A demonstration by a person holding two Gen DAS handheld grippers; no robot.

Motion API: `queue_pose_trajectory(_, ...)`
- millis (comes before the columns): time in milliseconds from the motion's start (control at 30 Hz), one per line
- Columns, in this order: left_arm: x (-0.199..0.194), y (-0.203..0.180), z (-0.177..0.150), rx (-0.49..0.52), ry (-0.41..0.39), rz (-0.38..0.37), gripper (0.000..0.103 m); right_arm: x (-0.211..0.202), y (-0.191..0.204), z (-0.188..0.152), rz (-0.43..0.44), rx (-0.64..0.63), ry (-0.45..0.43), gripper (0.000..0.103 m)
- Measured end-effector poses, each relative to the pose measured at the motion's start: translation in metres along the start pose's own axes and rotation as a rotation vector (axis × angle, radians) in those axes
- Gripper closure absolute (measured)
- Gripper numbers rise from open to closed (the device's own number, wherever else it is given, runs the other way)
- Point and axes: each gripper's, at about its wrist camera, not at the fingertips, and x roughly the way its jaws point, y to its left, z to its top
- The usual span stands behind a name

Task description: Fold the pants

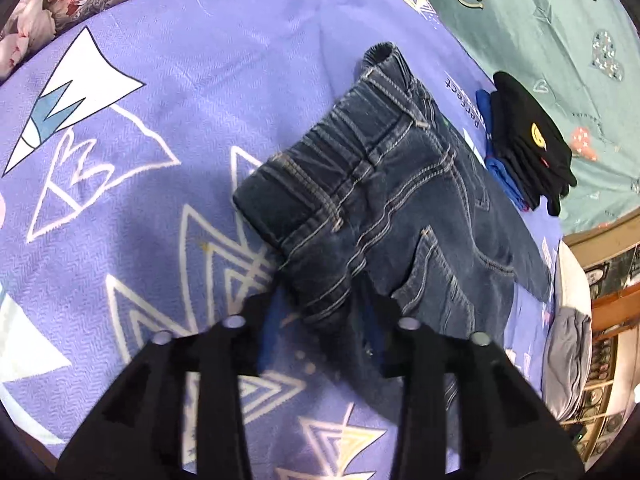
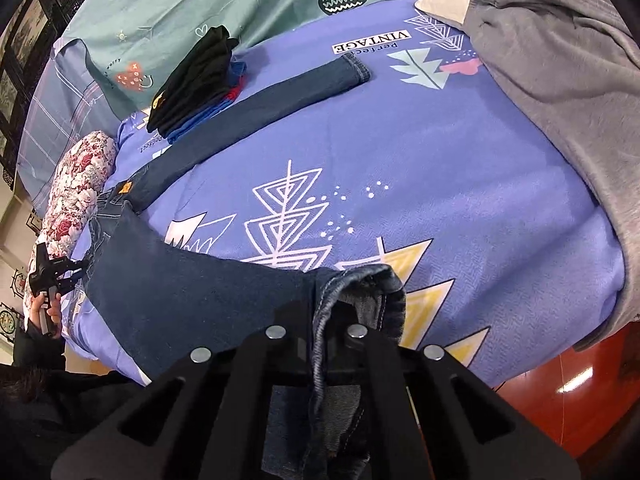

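Dark blue jeans (image 1: pixel 384 200) lie on a purple patterned bedsheet (image 1: pixel 160 120). In the left wrist view the waistband faces me and my left gripper (image 1: pixel 324 312) is closed on its near corner. In the right wrist view my right gripper (image 2: pixel 320 320) is shut on the hem of one leg (image 2: pixel 360 284), lifted off the sheet. The other leg (image 2: pixel 280 96) lies stretched flat toward the far side. The left gripper (image 2: pixel 52 276) shows at the left edge in that view, at the waistband.
A stack of folded black and blue clothes (image 1: pixel 528 144) (image 2: pixel 196 80) lies beside the jeans. A grey garment (image 2: pixel 560 100) lies at the bed's right end. A floral pillow (image 2: pixel 76 196) and a teal quilt (image 2: pixel 200 0) border the sheet.
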Motion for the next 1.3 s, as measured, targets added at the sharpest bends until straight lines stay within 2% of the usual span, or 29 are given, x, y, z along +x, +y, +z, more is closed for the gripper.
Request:
queue_pose_trajectory(33, 0.003, -0.005, 0.002, -0.001, -0.003, -0.015, 0.033, 0.001, 0.000, 0.000, 0.003, 0.003, 0.000, 0.101)
queue_pose_trajectory(100, 0.009, -0.018, 0.004, 0.022, -0.018, -0.007, 0.018, 0.001, -0.001, 0.000, 0.004, 0.004, 0.000, 0.101)
queue_pose_trajectory(167, 0.015, -0.029, 0.003, 0.032, -0.053, 0.023, 0.018, 0.001, -0.001, -0.001, 0.003, 0.006, -0.003, 0.100)
queue_pose_trajectory(200, 0.016, -0.031, 0.002, 0.032, -0.063, 0.018, 0.034, 0.001, -0.001, -0.002, 0.003, 0.008, -0.005, 0.100)
queue_pose_trajectory(233, 0.020, -0.031, 0.001, 0.032, -0.049, -0.005, 0.066, 0.001, -0.002, -0.003, 0.004, 0.009, -0.009, 0.100)
queue_pose_trajectory(333, 0.016, -0.024, 0.000, 0.031, -0.058, -0.022, 0.083, -0.003, -0.004, -0.003, 0.014, 0.013, -0.032, 0.100)
queue_pose_trajectory(433, -0.003, -0.016, -0.001, -0.011, -0.082, -0.094, 0.086, -0.009, -0.006, 0.003, 0.035, 0.019, -0.062, 0.100)
queue_pose_trajectory(600, -0.055, -0.042, -0.020, 0.068, -0.155, -0.156, 0.087, -0.027, 0.006, 0.036, 0.061, -0.014, -0.128, 0.101)
queue_pose_trajectory(700, -0.069, -0.046, -0.032, 0.095, -0.147, -0.146, 0.087, -0.047, 0.015, 0.064, 0.059, -0.052, -0.175, 0.101)
queue_pose_trajectory(767, -0.063, -0.039, -0.039, 0.101, -0.112, -0.106, 0.087, -0.049, 0.012, 0.076, 0.048, -0.048, -0.171, 0.101)
queue_pose_trajectory(800, -0.058, -0.034, -0.041, 0.102, -0.094, -0.080, 0.086, -0.047, 0.008, 0.080, 0.035, -0.043, -0.161, 0.101)
queue_pose_trajectory(867, -0.032, -0.016, -0.044, 0.066, -0.005, -0.017, 0.082, -0.023, -0.008, 0.087, 0.001, -0.010, -0.095, 0.100)
queue_pose_trajectory(900, -0.028, -0.011, -0.047, 0.054, 0.017, -0.002, 0.076, -0.012, -0.013, 0.086, -0.014, 0.001, -0.064, 0.100)
queue_pose_trajectory(933, -0.026, -0.006, -0.049, 0.043, 0.028, -0.004, 0.072, 0.009, -0.022, 0.084, -0.059, 0.004, 0.002, 0.098)
queue_pose_trajectory(967, -0.032, -0.005, -0.049, 0.049, 0.019, -0.003, 0.068, 0.024, -0.028, 0.080, -0.112, 0.004, 0.044, 0.098)
queue_pose_trajectory(1033, -0.054, -0.004, -0.048, 0.067, -0.035, 0.045, 0.048, 0.041, -0.038, 0.073, -0.233, 0.006, 0.076, 0.092)
queue_pose_trajectory(1067, -0.066, -0.003, -0.046, 0.071, -0.070, 0.065, 0.045, 0.039, -0.040, 0.071, -0.312, 0.000, 0.055, 0.084)
queue_pose_trajectory(1100, -0.079, -0.003, -0.043, 0.076, -0.102, 0.083, 0.043, 0.035, -0.038, 0.071, -0.355, -0.009, 0.026, 0.063)
queue_pose_trajectory(1133, -0.094, -0.006, -0.041, 0.090, -0.137, 0.104, 0.042, 0.022, -0.034, 0.071, -0.419, -0.021, -0.041, 0.055)
queue_pose_trajectory(1167, -0.103, -0.013, -0.040, 0.118, -0.156, 0.106, 0.042, 0.012, -0.028, 0.072, -0.413, -0.027, -0.077, 0.055)
queue_pose_trajectory(1200, -0.107, -0.020, -0.039, 0.150, -0.164, 0.093, 0.042, 0.004, -0.020, 0.073, -0.355, -0.030, -0.095, 0.055)
queue_pose_trajectory(1233, -0.107, -0.036, -0.041, 0.197, -0.162, 0.065, 0.040, -0.002, -0.006, 0.073, -0.222, -0.039, -0.096, 0.055)
queue_pose_trajectory(1300, -0.094, -0.065, -0.049, 0.294, -0.132, 0.016, 0.032, -0.001, 0.020, 0.070, -0.056, -0.068, -0.055, 0.055)
